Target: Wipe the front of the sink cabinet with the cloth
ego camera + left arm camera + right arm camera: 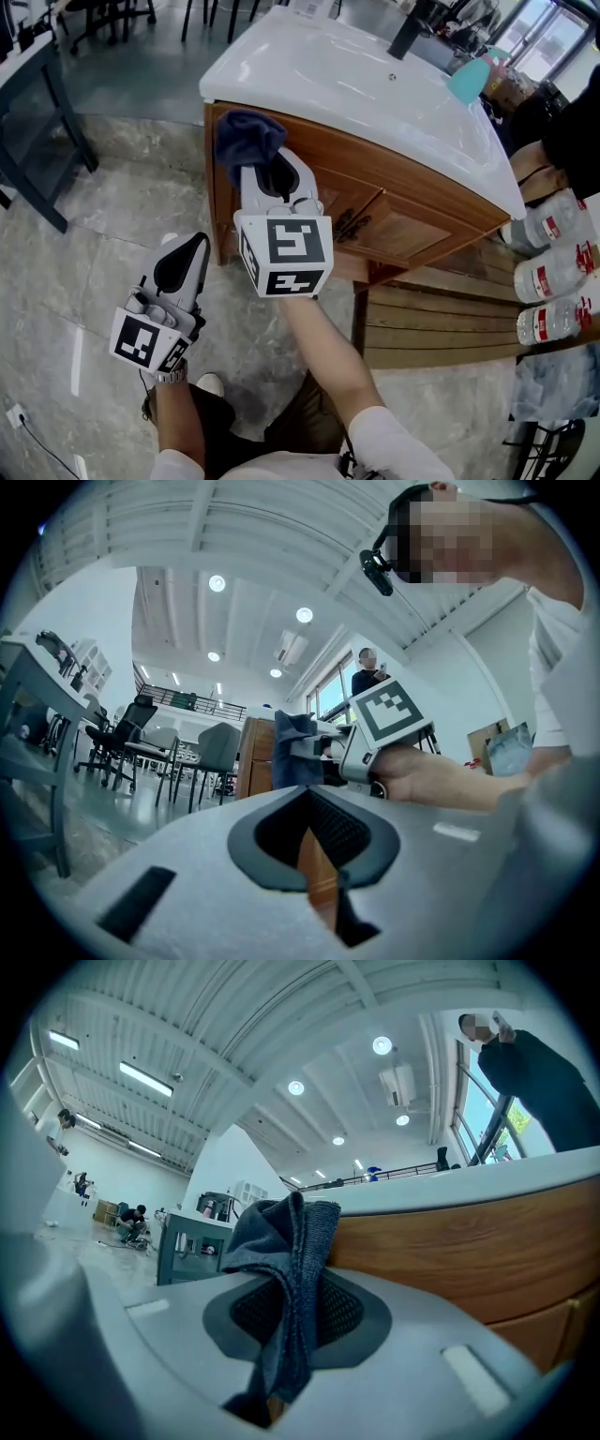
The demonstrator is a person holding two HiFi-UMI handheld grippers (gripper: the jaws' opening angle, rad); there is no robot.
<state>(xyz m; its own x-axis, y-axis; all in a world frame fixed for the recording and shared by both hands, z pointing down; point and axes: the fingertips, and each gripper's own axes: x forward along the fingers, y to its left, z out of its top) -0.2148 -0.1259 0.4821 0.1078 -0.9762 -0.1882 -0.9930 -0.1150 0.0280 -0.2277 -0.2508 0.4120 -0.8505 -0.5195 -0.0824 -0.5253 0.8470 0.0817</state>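
A dark blue cloth (pixel 246 139) is bunched at the top left corner of the wooden sink cabinet (pixel 412 220), just under the white sink top (pixel 356 84). My right gripper (pixel 272 167) is shut on the cloth and holds it at the cabinet front. In the right gripper view the cloth (pixel 286 1269) hangs out between the jaws, with the cabinet (pixel 469 1241) just to its right. My left gripper (pixel 192 244) hangs lower left above the floor, away from the cabinet, shut with nothing in it. From the left gripper view, the cloth (pixel 292 747) and cabinet (pixel 251 761) lie ahead.
Several water bottles (pixel 553 272) lie at the right over wooden slats (pixel 441 323). A teal cup (pixel 469 80) stands on the sink top's far edge. A dark table frame (pixel 42 112) is at the left. A person's arm (pixel 534 164) shows at the right.
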